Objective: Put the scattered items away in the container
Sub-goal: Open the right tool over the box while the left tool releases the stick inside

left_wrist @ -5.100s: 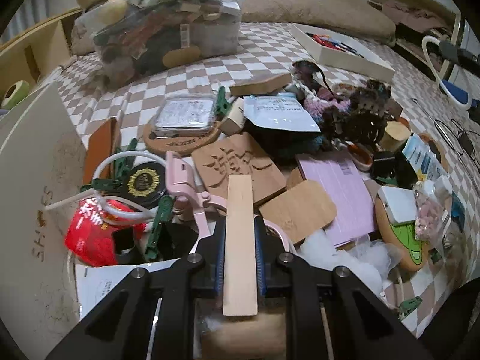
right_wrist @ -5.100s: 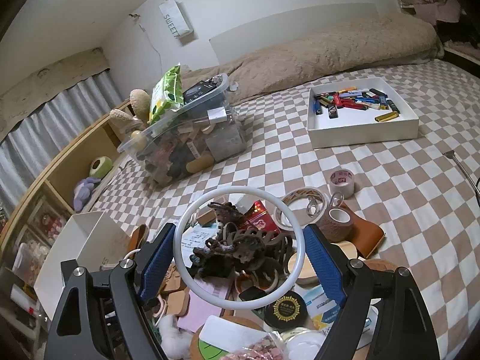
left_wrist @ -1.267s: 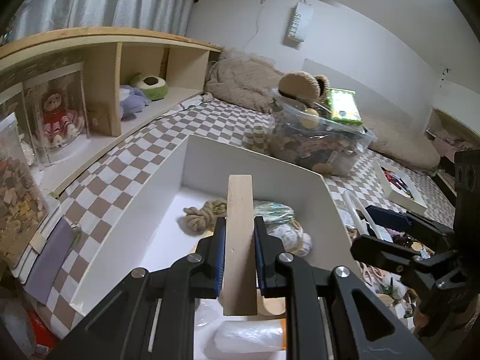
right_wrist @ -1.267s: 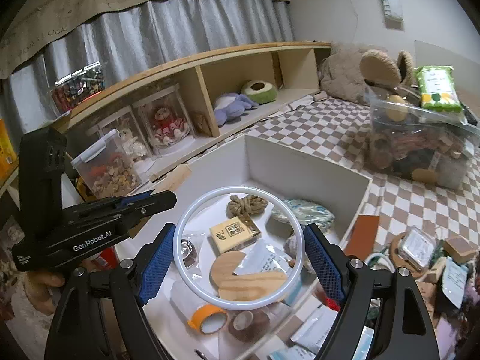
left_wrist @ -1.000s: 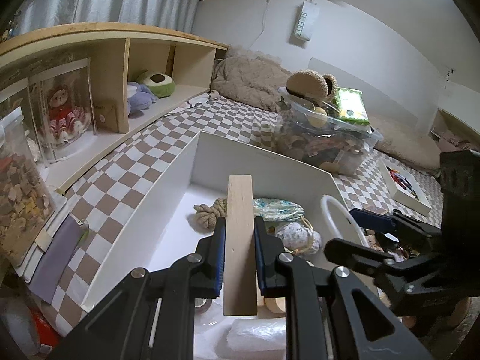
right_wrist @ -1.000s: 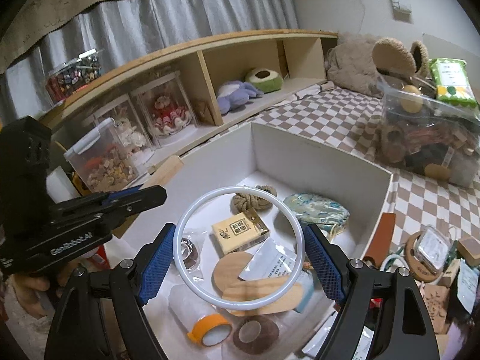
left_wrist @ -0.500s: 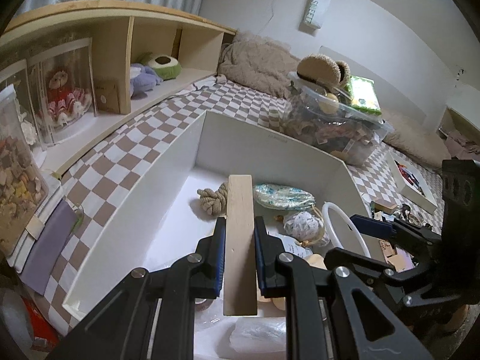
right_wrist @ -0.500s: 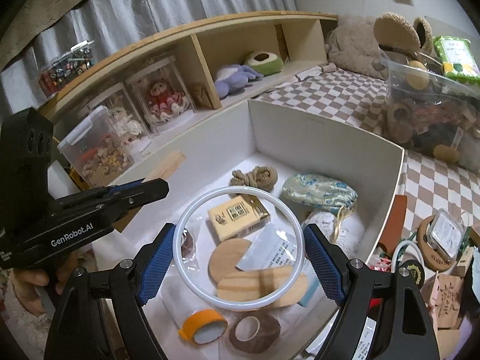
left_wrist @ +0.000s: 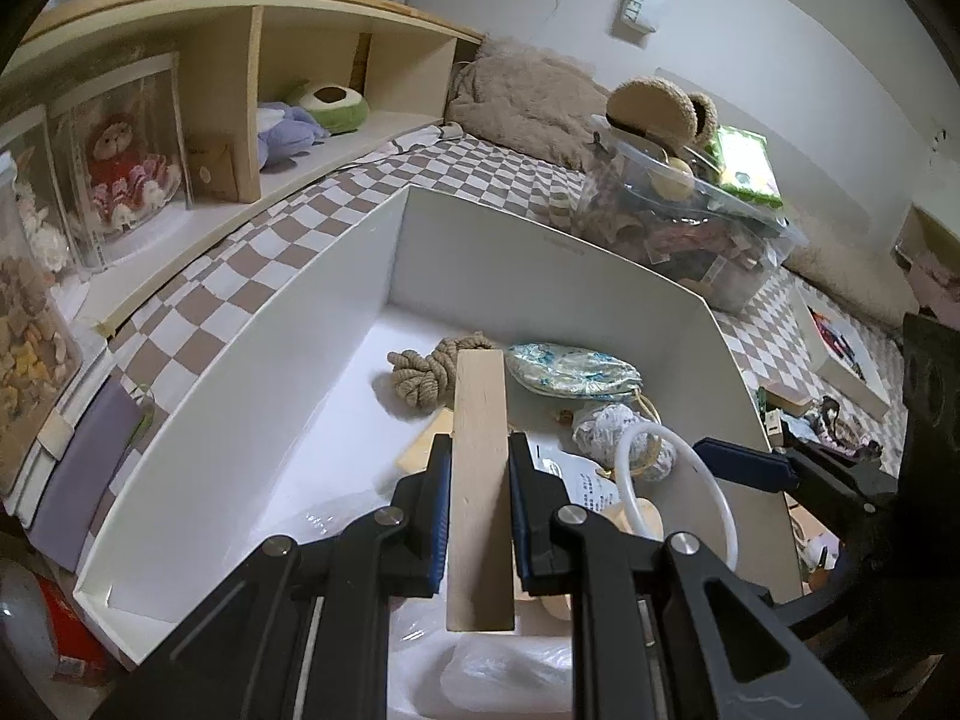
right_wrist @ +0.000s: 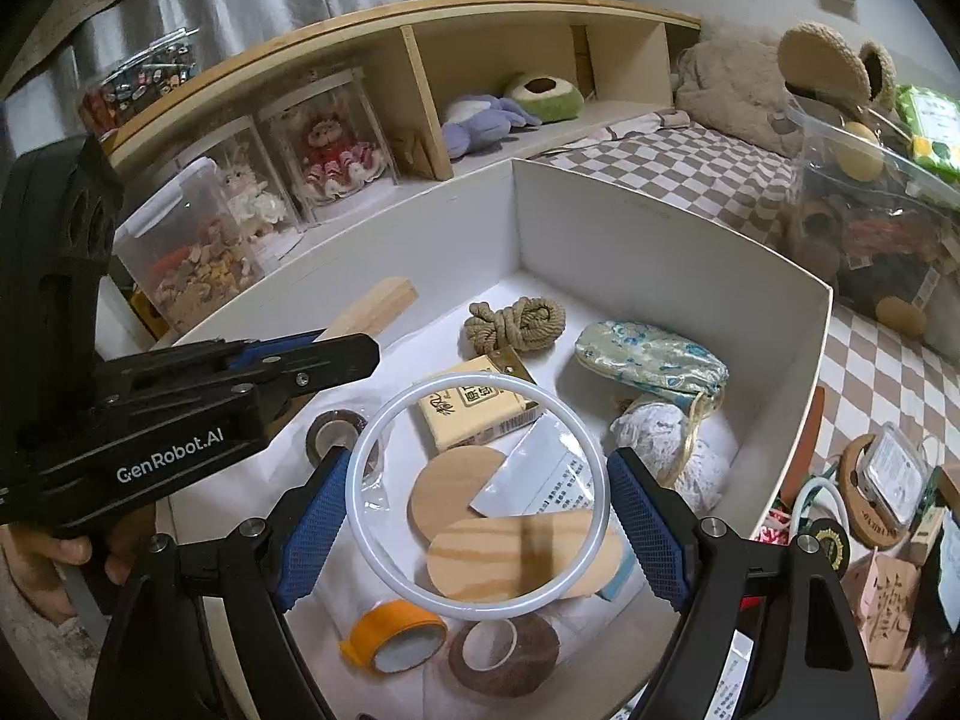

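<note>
My left gripper (left_wrist: 480, 480) is shut on a pale wooden strip (left_wrist: 479, 480) that points out over the white box (left_wrist: 252, 336). In the right wrist view the same strip (right_wrist: 372, 309) sticks out past the left gripper (right_wrist: 354, 354) above the box's left wall (right_wrist: 336, 252). My right gripper (right_wrist: 477, 510) is shut on a white plastic ring (right_wrist: 478, 501), held flat above the box's contents; the ring (left_wrist: 678, 492) also shows at the right of the left wrist view. Inside lie a rope knot (right_wrist: 516, 324), a patterned pouch (right_wrist: 651, 360), wooden discs (right_wrist: 516, 546) and tape rolls (right_wrist: 396, 636).
A wooden shelf (right_wrist: 420, 78) with clear jars and plush toys runs behind the box. A clear bin (left_wrist: 690, 228) of items stands on the checkered bed beyond it. Scattered items (right_wrist: 882, 480) lie right of the box. A hand (right_wrist: 66, 552) holds the left gripper's handle.
Both grippers have sunk a little toward the box, so its contents look larger and nearer. Each still holds its item as before.
</note>
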The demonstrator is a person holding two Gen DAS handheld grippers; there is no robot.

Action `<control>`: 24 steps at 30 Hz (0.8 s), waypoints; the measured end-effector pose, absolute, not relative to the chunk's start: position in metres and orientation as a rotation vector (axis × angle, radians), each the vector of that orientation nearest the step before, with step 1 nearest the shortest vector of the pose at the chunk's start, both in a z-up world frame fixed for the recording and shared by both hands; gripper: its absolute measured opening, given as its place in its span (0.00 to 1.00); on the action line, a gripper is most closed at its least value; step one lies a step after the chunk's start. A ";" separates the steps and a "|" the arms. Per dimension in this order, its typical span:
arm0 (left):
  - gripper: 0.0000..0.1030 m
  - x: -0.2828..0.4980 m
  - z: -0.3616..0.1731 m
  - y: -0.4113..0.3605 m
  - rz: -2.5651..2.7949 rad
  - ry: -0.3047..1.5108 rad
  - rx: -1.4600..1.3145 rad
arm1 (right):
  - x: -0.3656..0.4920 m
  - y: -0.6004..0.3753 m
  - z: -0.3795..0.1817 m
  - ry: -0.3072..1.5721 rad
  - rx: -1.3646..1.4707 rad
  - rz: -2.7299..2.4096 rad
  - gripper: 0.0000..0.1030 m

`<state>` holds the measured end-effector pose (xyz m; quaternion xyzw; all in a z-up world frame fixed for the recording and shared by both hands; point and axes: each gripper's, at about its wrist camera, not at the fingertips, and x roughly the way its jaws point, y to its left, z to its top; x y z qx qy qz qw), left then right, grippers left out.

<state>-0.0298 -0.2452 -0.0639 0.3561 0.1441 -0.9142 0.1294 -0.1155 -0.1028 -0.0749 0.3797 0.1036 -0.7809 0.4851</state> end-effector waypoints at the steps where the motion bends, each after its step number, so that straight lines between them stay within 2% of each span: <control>1: 0.17 -0.031 -0.064 -0.244 -2.656 0.414 1.039 | -0.115 -0.103 -0.075 0.257 0.924 -1.897 0.82; 8: 0.17 -0.038 -0.064 -0.238 -2.650 0.346 1.100 | -0.109 -0.108 -0.080 0.354 0.934 -1.868 0.83; 12: 0.17 -0.042 -0.066 -0.235 -2.644 0.324 1.142 | -0.105 -0.111 -0.081 0.407 0.932 -1.855 0.89; 22: 0.17 -0.045 -0.073 -0.238 -2.591 0.404 1.186 | -0.106 -0.100 -0.075 0.366 0.939 -1.865 0.89; 23: 0.23 -0.045 -0.075 -0.240 -2.579 0.434 1.188 | -0.106 -0.099 -0.075 0.362 0.941 -1.865 0.89; 24: 0.44 -0.045 -0.076 -0.243 -2.568 0.469 1.190 | -0.106 -0.098 -0.075 0.361 0.942 -1.867 0.89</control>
